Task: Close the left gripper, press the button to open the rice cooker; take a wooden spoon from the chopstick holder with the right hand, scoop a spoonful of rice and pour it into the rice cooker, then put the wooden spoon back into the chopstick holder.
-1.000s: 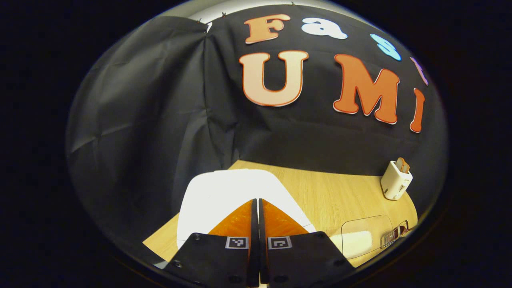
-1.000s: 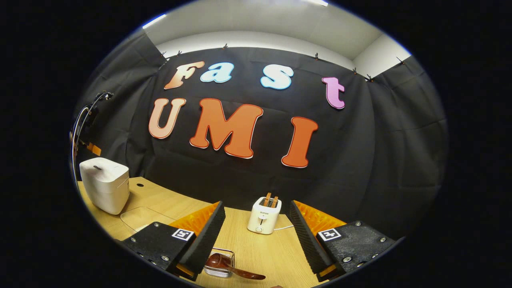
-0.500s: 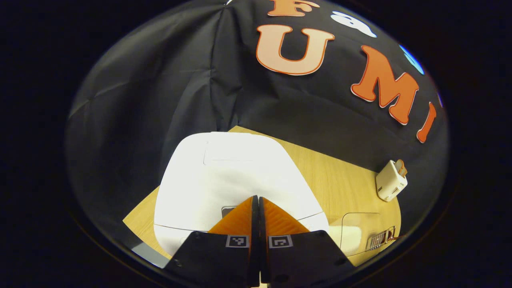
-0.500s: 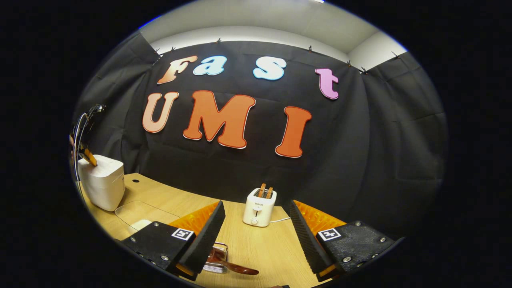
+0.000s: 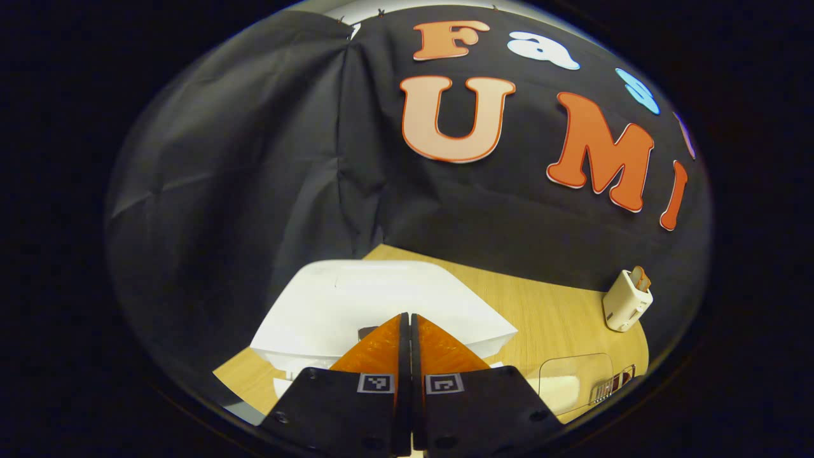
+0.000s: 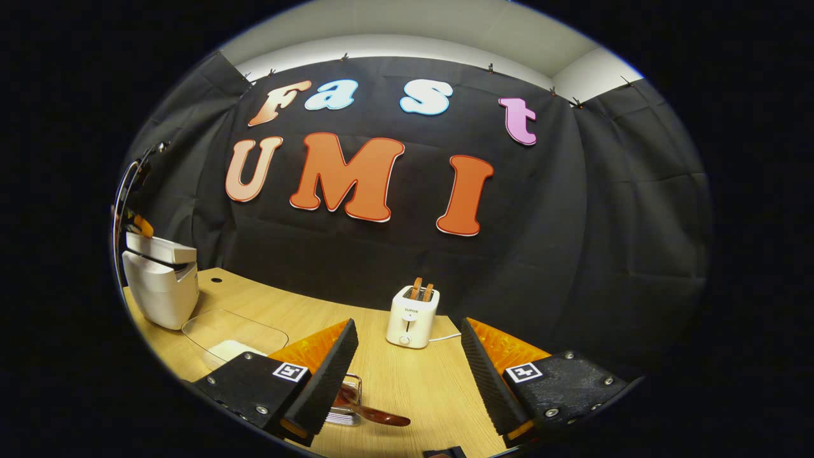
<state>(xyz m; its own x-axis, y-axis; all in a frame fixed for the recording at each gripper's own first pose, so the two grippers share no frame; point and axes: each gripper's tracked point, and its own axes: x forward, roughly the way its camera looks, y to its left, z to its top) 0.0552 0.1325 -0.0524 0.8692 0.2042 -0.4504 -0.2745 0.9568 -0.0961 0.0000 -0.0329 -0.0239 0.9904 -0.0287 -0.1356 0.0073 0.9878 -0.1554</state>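
White, smooth and rounded, the rice cooker [image 5: 381, 305] sits under my clenched left gripper [image 5: 407, 331], its lid now popped ajar. My right gripper [image 6: 407, 356] hangs spread above the glossy wooden spoon [image 6: 372, 413].

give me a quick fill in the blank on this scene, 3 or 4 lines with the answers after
1. The rice cooker lid is ____, with a gap under it.
2. The left gripper fingers are ____, with nothing between them.
3. The toaster holds ____ slices.
4. The wooden spoon lies near the ____ gripper, which is open.

Missing words: ajar; shut; two; right
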